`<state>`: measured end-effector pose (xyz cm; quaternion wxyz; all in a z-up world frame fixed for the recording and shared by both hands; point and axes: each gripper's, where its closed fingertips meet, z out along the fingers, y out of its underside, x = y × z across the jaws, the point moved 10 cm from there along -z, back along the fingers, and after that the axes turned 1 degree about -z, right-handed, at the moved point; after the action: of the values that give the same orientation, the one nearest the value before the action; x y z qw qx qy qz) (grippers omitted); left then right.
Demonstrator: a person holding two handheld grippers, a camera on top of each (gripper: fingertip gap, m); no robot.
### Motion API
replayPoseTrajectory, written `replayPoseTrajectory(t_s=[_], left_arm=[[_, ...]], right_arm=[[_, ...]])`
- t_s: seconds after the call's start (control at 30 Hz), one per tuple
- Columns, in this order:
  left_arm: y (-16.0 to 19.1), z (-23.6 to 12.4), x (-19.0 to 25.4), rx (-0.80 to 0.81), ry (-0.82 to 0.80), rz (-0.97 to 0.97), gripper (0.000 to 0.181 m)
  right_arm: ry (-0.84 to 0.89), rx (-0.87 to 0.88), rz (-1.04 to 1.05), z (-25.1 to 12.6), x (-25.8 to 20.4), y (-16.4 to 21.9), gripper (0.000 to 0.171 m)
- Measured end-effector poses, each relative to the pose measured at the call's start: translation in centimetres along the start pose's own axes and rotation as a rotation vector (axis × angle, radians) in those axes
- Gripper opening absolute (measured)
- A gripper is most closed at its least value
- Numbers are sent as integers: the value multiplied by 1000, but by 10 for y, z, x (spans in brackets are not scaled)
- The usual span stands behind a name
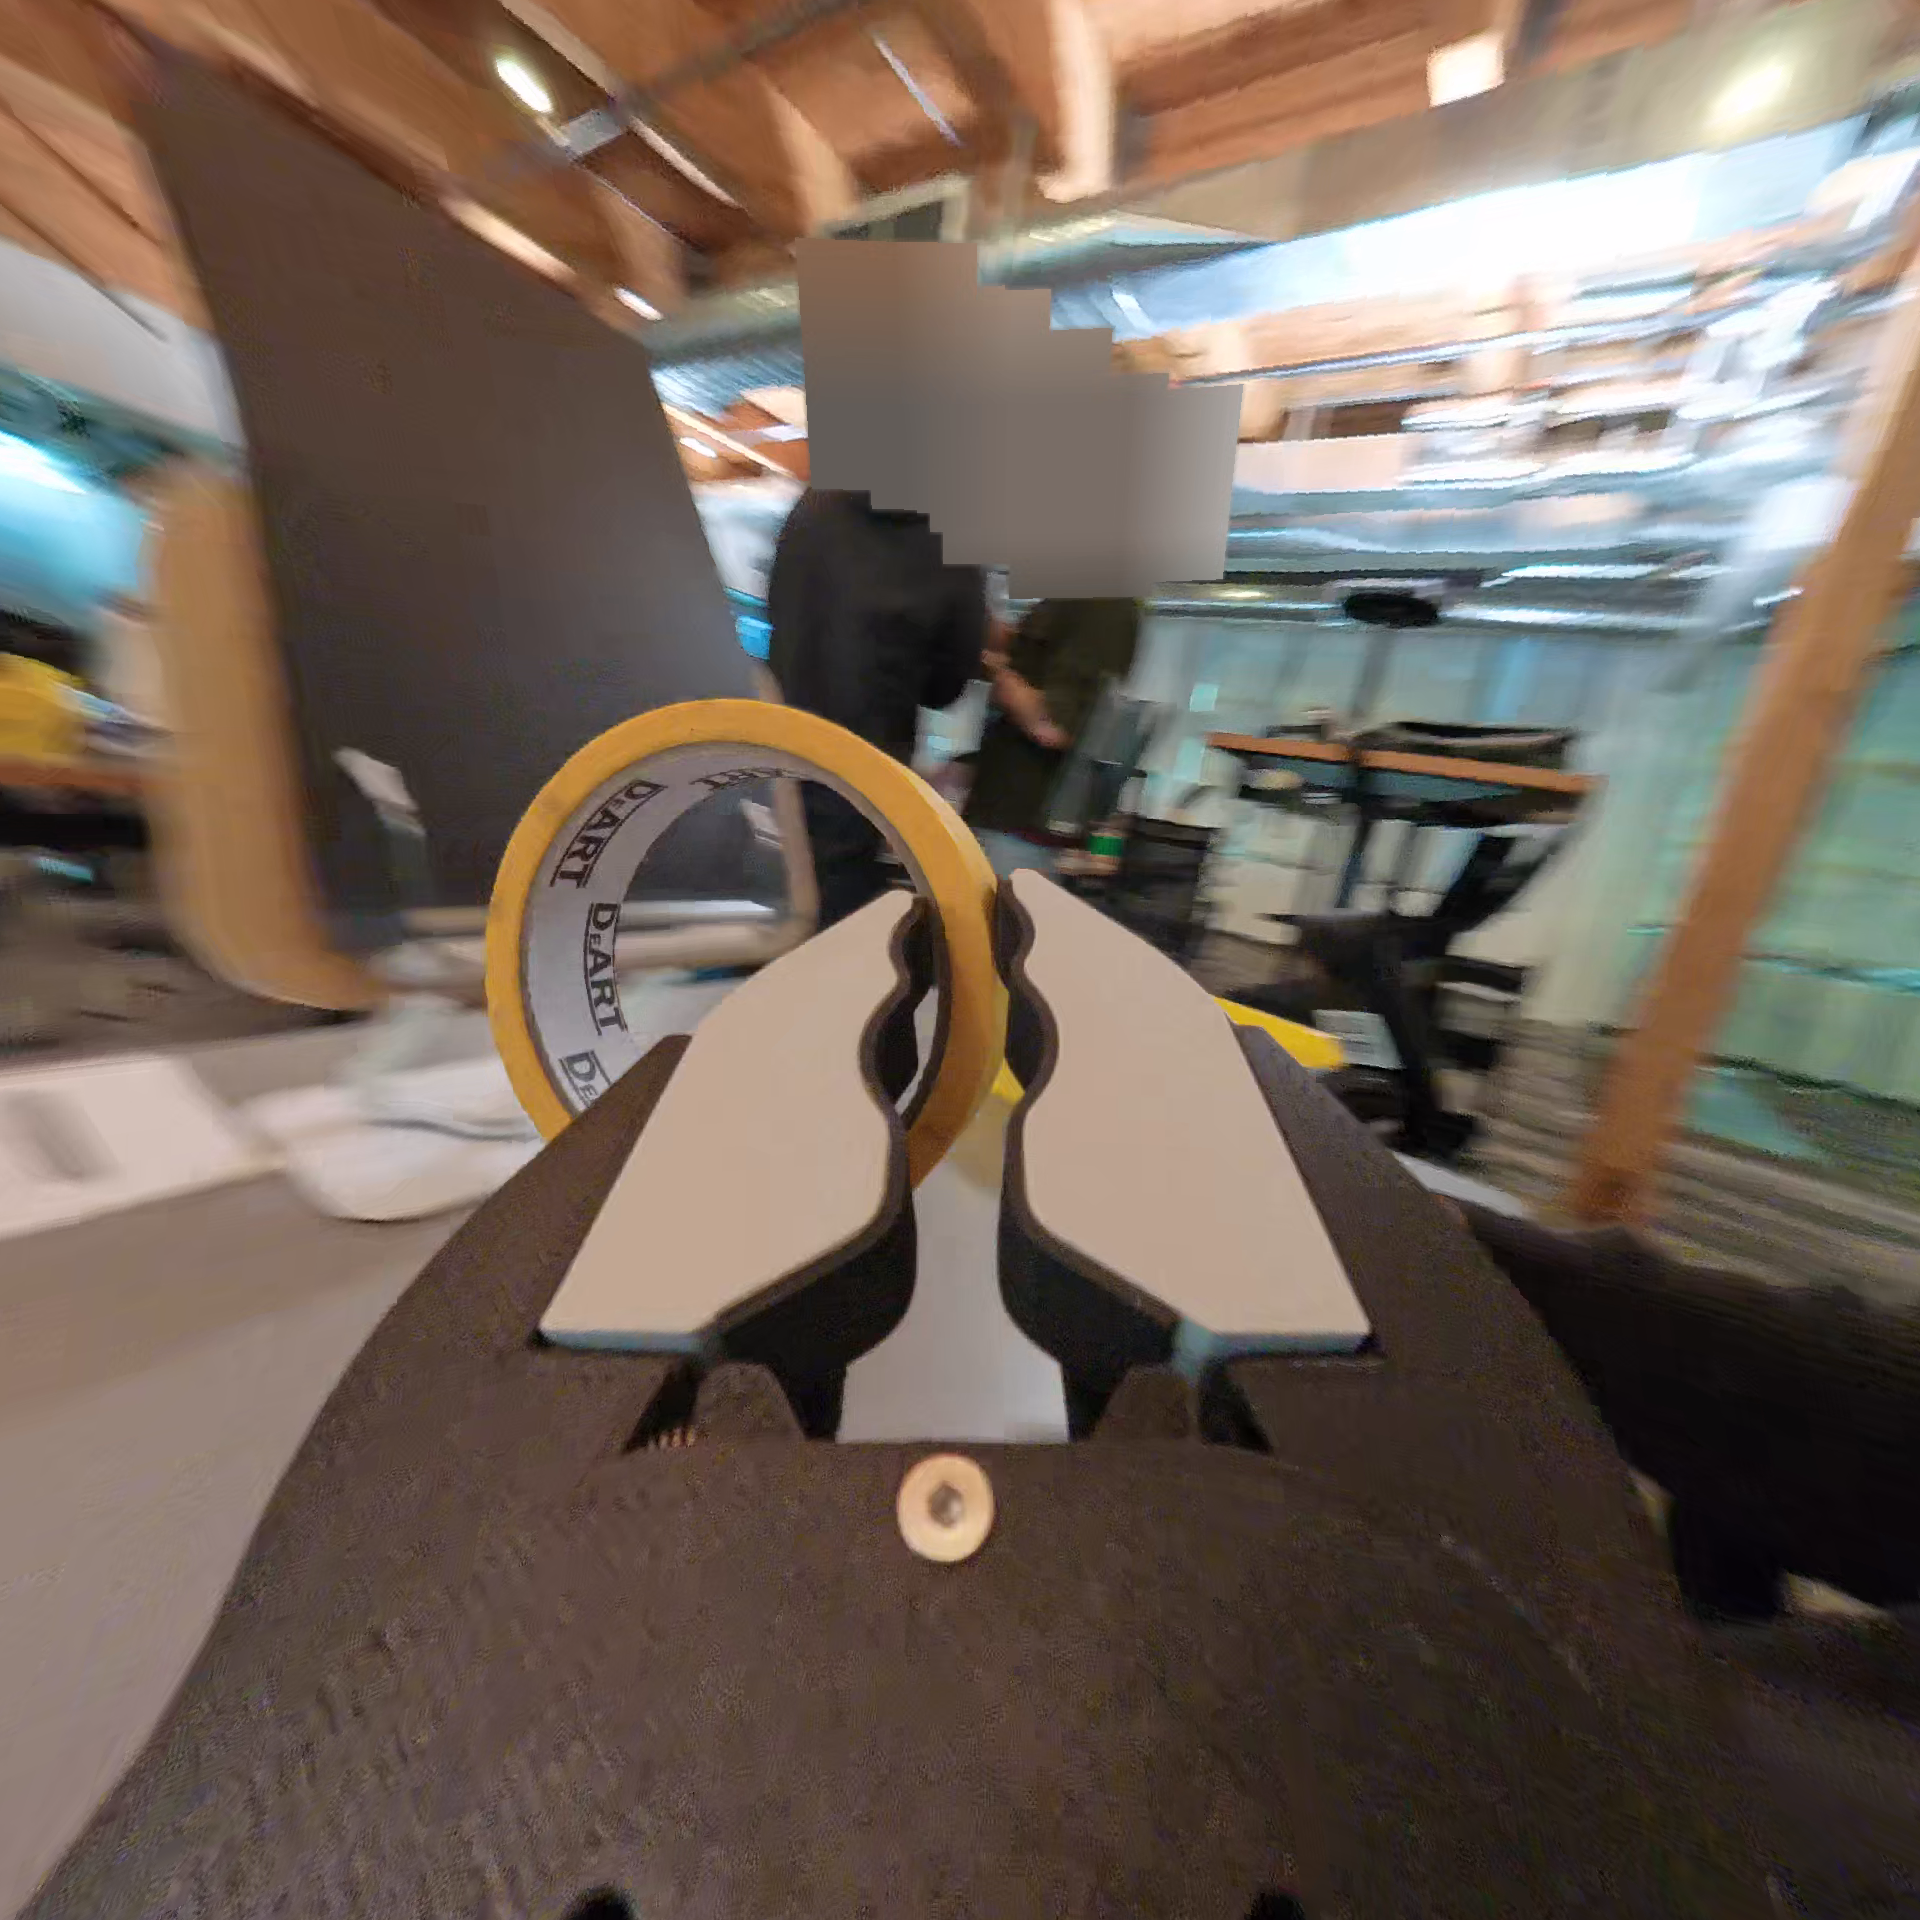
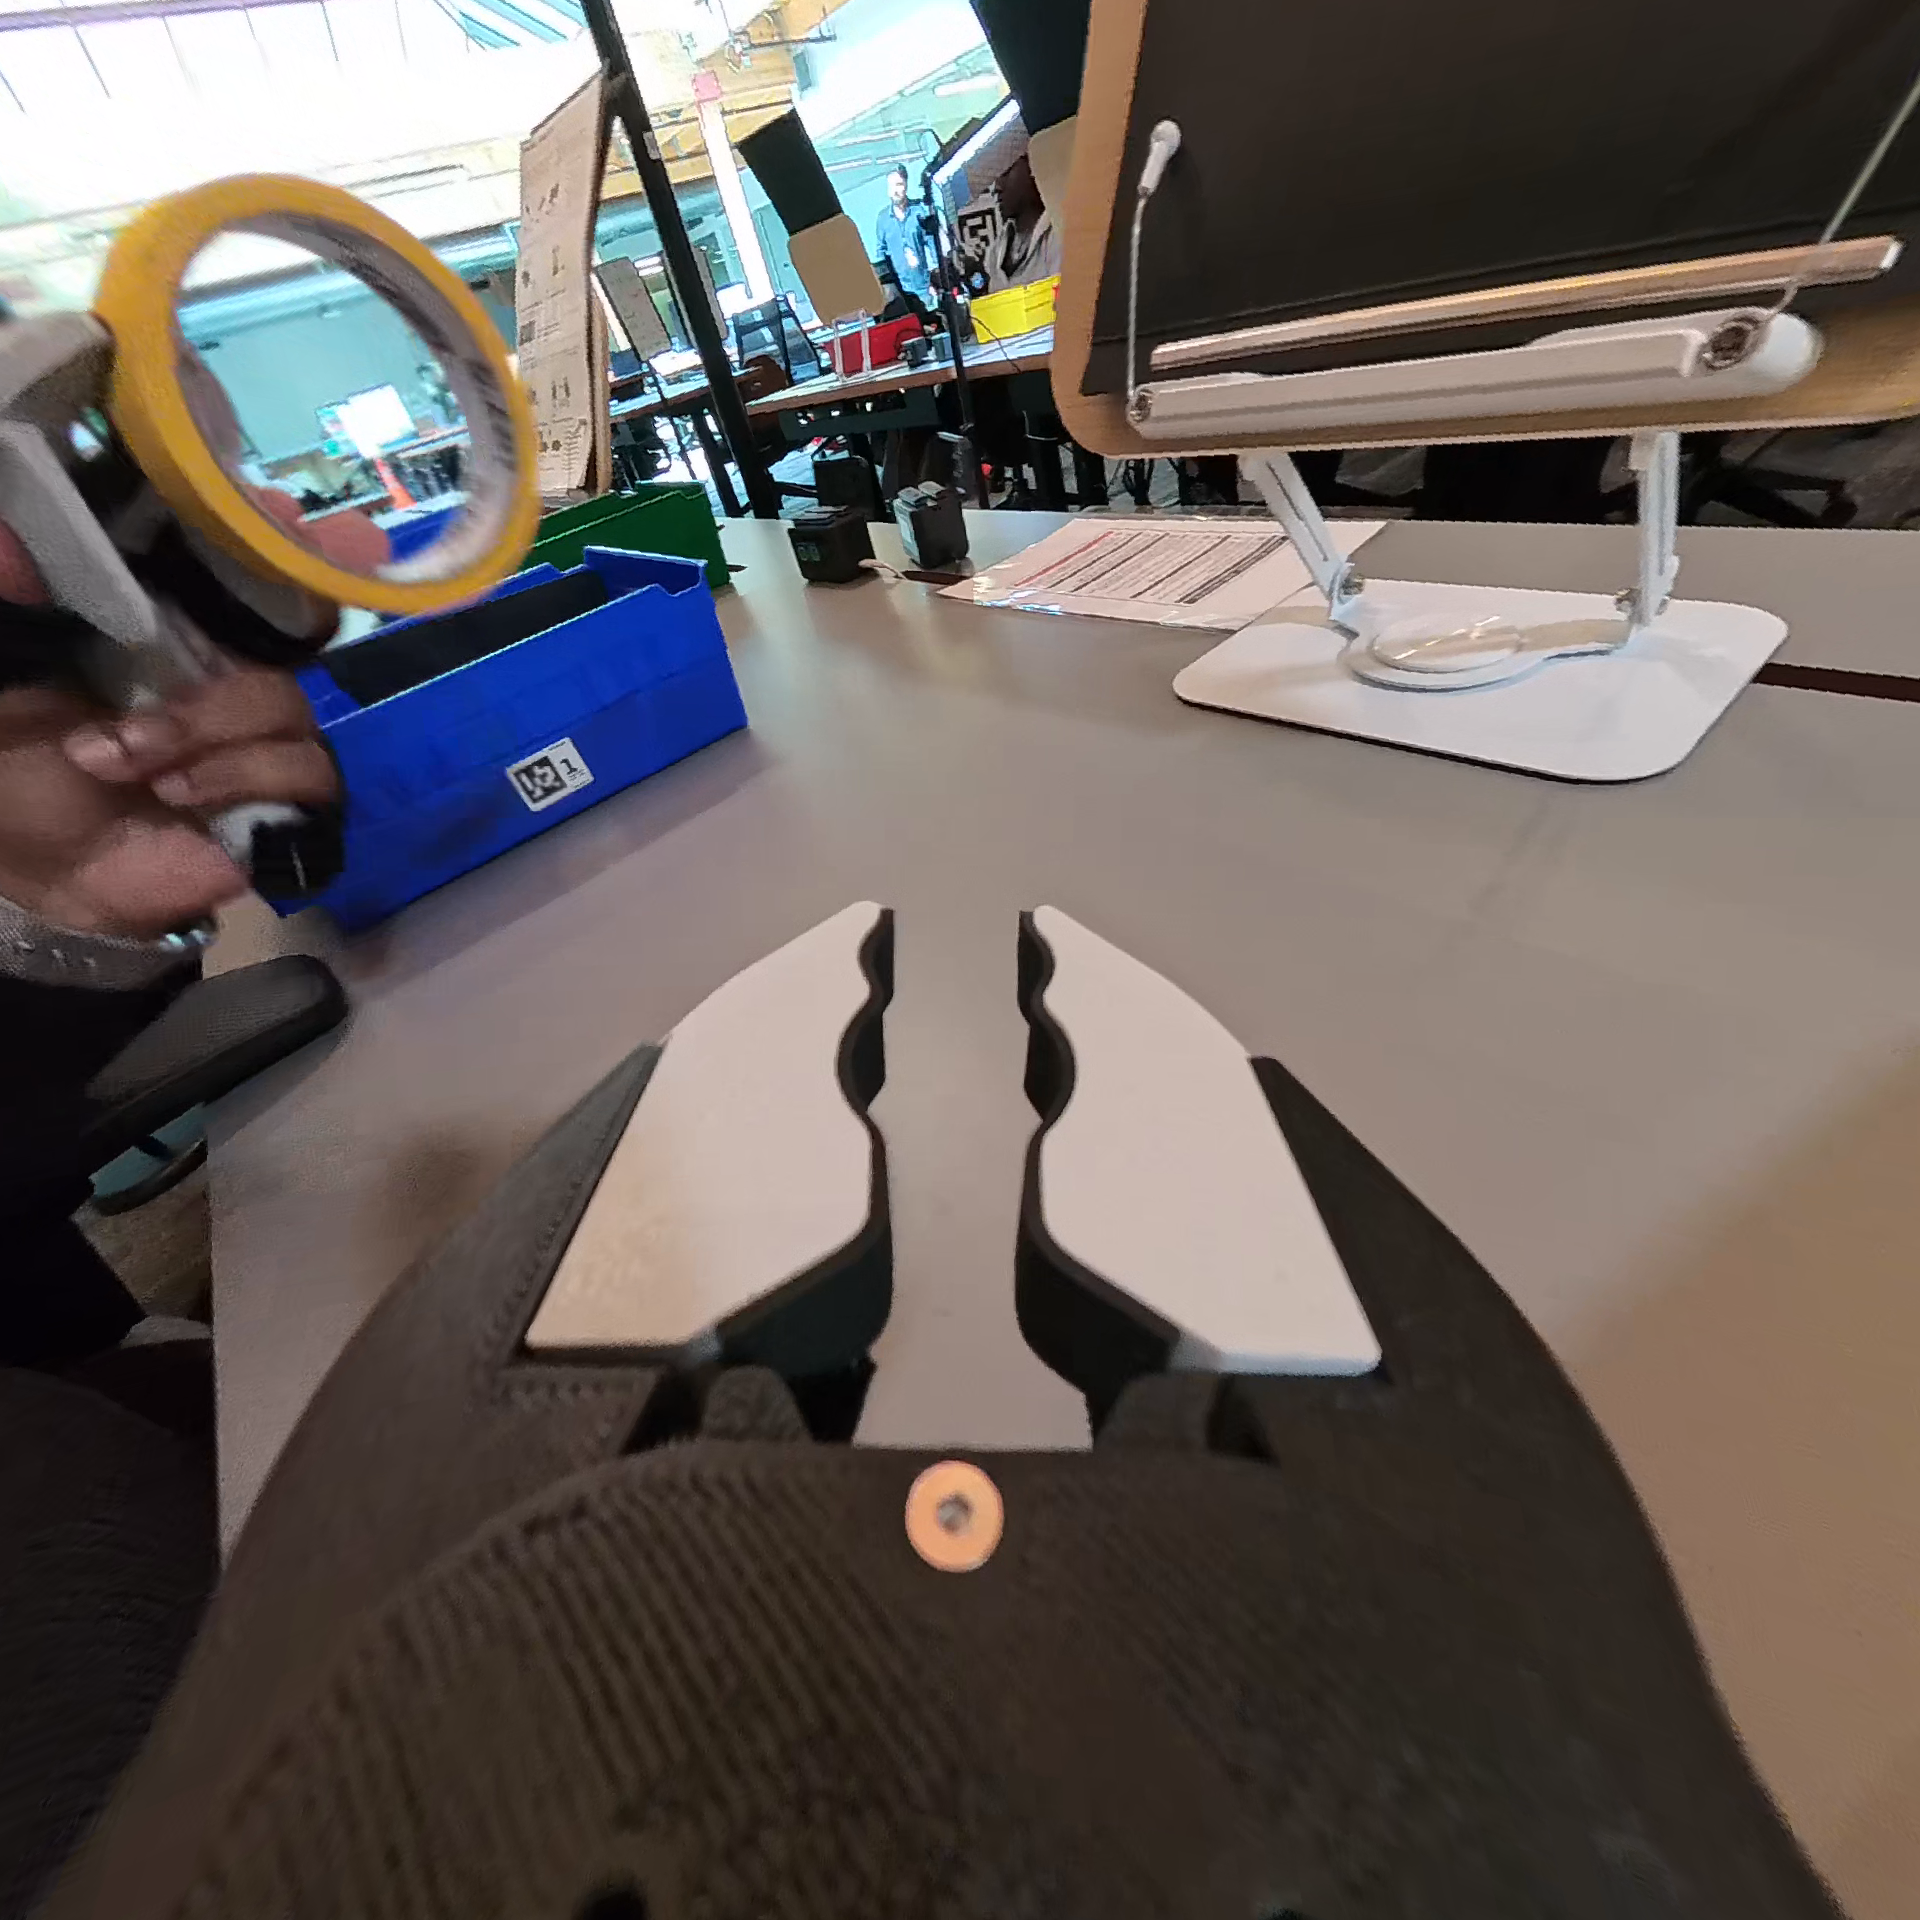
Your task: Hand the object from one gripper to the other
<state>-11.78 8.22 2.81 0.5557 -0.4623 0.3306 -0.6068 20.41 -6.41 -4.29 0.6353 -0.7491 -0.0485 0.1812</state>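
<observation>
Fingers of the left gripper (image 1: 961, 904) pinch one thin wall of the single tape roll (image 1: 727, 894), held aloft above the table's (image 2: 1143, 883) left edge. The right gripper (image 2: 954, 925) hovers parted and empty, well apart. That narrow pinch could let the roll swivel or drop when grabbed. Two grippers, one blue bin (image 2: 540, 727).

The work surface is a flat grey table (image 2: 1299, 935). A blue plastic bin (image 2: 540, 727) stands on its left part, with a green plastic bin (image 2: 644, 525) just behind it. A white metal stand (image 2: 1486, 675) on the right carries a tilted black panel with a wooden edge (image 2: 1455, 156). A printed sheet in clear film (image 2: 1143, 571) lies beside the stand's base. Exposed wooden ceiling beams (image 1: 935, 94) carry round ceiling lights (image 1: 523, 81). Further desks and people are visible beyond, blurred.
</observation>
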Motion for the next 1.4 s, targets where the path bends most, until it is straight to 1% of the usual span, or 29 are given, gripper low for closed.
replayPoseTrajectory(t_s=[0.1, 0.17, 0.23, 0.27, 0.37, 0.47, 0.57, 0.63, 0.67, 0.77, 0.9, 0.97, 1.0, 1.1, 1.17, 1.3, 1.4], left_arm=[[50, 32, 17, -14, 189, -296, 14], [76, 45, 25, -8, 264, -490, 14], [95, 54, 31, -7, 315, -615, 14], [101, 56, 33, -19, 338, -637, 14], [110, 60, 38, -74, 368, -599, 14], [110, 60, 42, -82, 394, -591, 14], [111, 60, 48, -86, 428, -600, 14], [113, 61, 51, -100, 447, -604, 14], [114, 61, 53, -110, 453, -602, 14], [117, 62, 58, -142, 470, -595, 14], [118, 62, 59, -156, 470, -580, 14], [119, 62, 57, -166, 451, -588, 15], [119, 62, 56, -176, 440, -586, 19], [120, 62, 53, -202, 403, -575, 40], [121, 61, 50, -233, 380, -549, 49], [122, 60, 45, -290, 319, -454, 55], [122, 59, 41, -303, 268, -420, 57]], right_arm=[[-34, 0, -18, 2, -5, 0, 25], [-70, -5, -15, 4, -9, 1, 28], [-110, 0, 10, 7, -13, 2, 33], [-125, 3, 31, 9, -15, 2, 35], [-189, -1, 117, 15, -20, 5, 38], [-251, -39, 205, 24, -26, 11, 39], [-258, -96, 238, 32, -31, 18, 40], [-241, -99, 232, 35, -33, 19, 38], [-240, -97, 236, 35, -34, 19, 36], [-287, -117, 288, 35, -34, 21, 15], [-316, -118, 394, 34, -29, 23, 11], [-303, -114, 435, 32, -24, 24, 10], [-288, -120, 429, 31, -22, 24, 10], [-235, -135, 378, 28, -16, 23, 10], [-208, -135, 356, 26, -14, 21, 10], [-179, -137, 349, 23, -10, 21, 10], [-144, -142, 348, 21, -7, 21, 10]])
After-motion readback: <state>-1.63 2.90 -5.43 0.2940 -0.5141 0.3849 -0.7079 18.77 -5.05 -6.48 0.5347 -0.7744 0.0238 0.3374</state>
